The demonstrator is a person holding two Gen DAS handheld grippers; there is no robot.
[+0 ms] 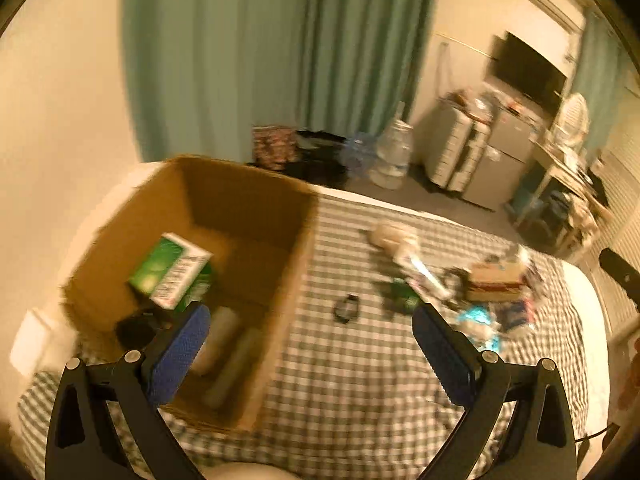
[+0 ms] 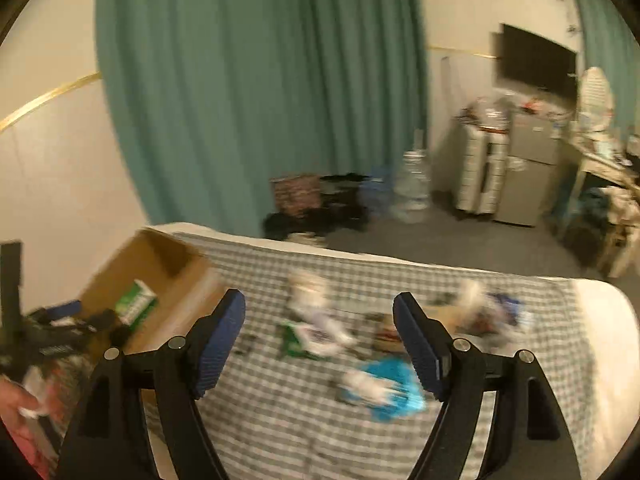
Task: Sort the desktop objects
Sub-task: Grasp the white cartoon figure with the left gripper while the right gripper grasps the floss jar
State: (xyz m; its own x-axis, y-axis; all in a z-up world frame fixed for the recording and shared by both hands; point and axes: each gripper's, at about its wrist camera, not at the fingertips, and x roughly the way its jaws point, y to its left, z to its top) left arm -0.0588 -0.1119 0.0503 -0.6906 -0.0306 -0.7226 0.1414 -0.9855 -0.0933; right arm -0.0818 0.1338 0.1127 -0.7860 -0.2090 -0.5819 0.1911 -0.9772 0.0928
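Observation:
An open cardboard box (image 1: 256,196) stands on the left of the checked cloth (image 1: 360,380). A green and white carton (image 1: 172,272) lies inside it, with pale rolls below. My left gripper (image 1: 312,320) is open and empty, above the box's right wall. Loose items lie on the cloth to the right: a small black object (image 1: 347,309), a white tube (image 1: 420,268), a brown packet (image 1: 496,280). My right gripper (image 2: 320,312) is open and empty above a blue packet (image 2: 394,390) and a green and white packet (image 2: 308,338). The box (image 2: 188,280) and left gripper (image 2: 60,320) show at the left.
The cloth covers a bed or table with a white edge (image 2: 600,300) at the right. Behind it are teal curtains (image 2: 260,80), water bottles (image 2: 414,188), bags on the floor, drawers, a small fridge (image 2: 528,172) and a dark screen (image 2: 536,60). Both views are blurred.

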